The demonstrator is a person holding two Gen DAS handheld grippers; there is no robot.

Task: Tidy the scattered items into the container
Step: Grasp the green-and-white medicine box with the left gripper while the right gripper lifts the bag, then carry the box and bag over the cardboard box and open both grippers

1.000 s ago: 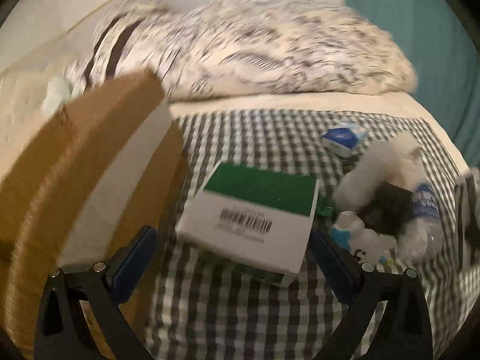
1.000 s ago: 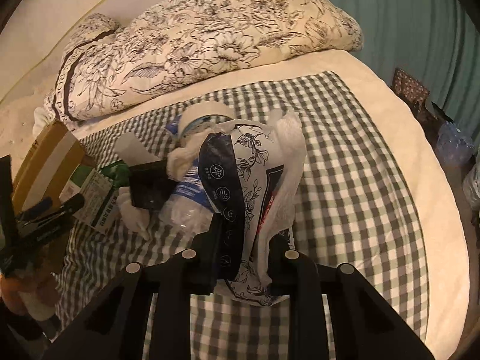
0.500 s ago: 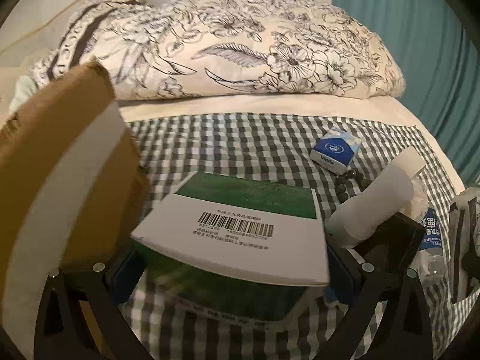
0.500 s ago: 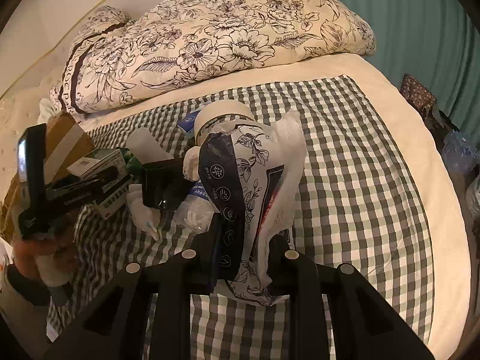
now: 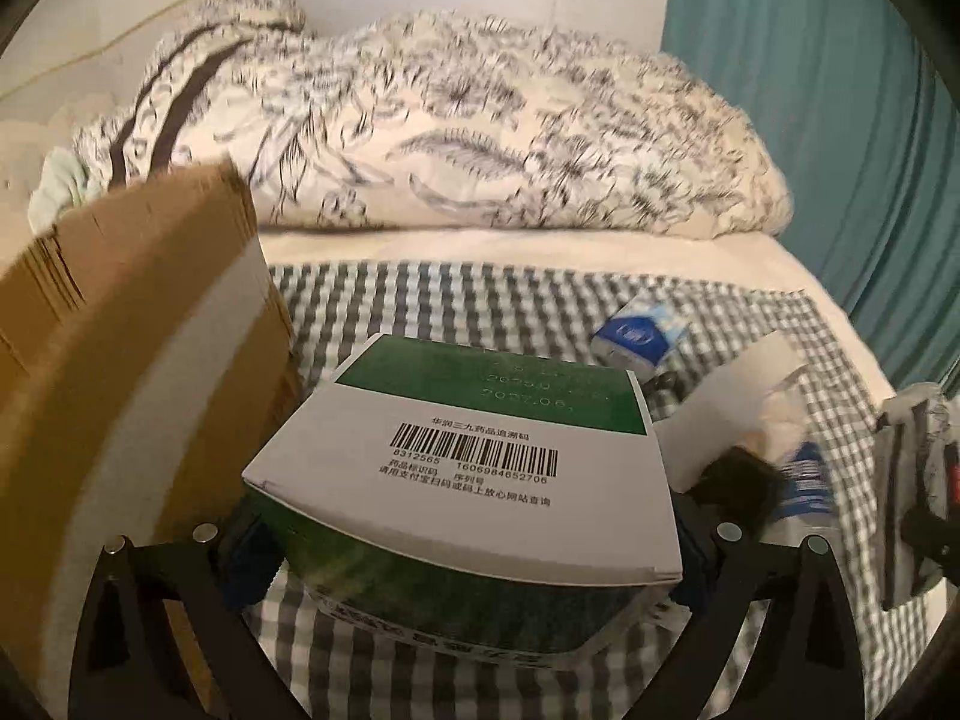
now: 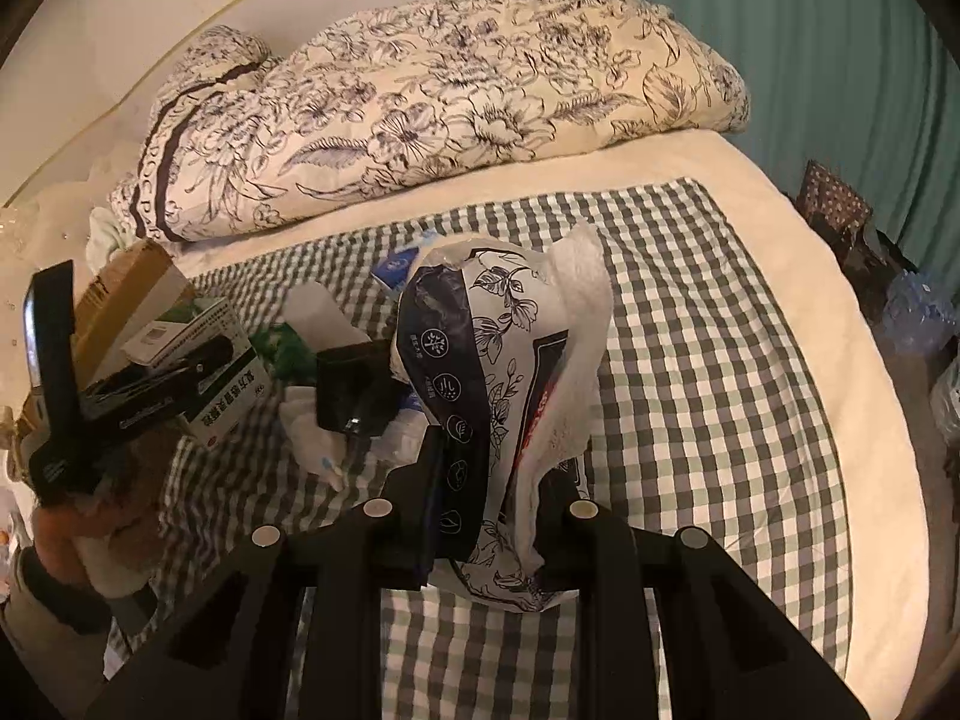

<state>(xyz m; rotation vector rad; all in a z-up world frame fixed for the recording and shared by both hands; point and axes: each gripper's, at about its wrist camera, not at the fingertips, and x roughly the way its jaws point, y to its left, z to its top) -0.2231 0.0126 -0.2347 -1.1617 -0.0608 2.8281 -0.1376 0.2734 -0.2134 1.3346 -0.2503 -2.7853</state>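
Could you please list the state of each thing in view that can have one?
Left gripper: shut on the green box.
Green box: held, lifted off the cloth.
Right gripper: shut on the tissue pack.
Tissue pack: held upright, tissue sticking out.
Carton: flap up.
Blue packet: lying on the checked cloth.

Cardboard box left of medicine box; tissue pack behind.
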